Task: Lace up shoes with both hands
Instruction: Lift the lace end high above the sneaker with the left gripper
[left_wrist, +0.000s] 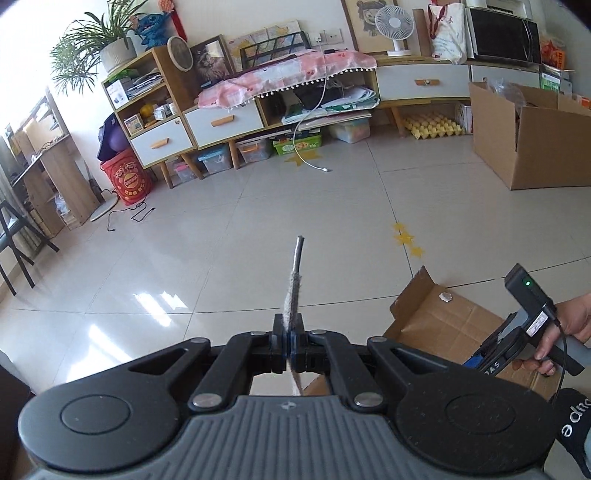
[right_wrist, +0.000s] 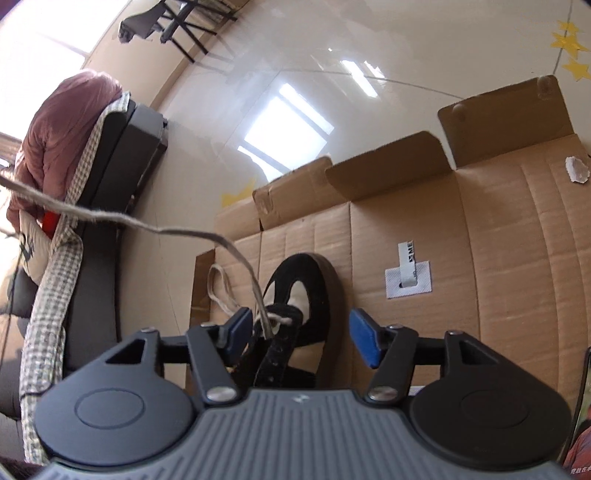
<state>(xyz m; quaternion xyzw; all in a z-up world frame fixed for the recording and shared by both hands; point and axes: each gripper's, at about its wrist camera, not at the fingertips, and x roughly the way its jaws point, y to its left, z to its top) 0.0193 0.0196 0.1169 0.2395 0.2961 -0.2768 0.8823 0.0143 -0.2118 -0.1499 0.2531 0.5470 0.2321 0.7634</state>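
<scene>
Right wrist: cardboard (right_wrist: 424, 229) under shoe (right_wrist: 303, 295).

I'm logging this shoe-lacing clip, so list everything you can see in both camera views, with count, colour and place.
shoe: one, black and cream, on the cardboard
lace: one, beige-grey, end clamped in left gripper, running down to the shoe
cardboard sheet: one, brown, flat on the floor
open carton: one, brown, far right on the floor
cabinet: one long unit, wood and white, along the wall
fan: one, white, on the cabinet
microwave: one, black, on the cabinet
plant: one, green, on the cabinet's left end
red bucket: one, beside the cabinet
left gripper: shut on the lace
right gripper: open, over the shoe
hand: one, holding the right gripper
</scene>
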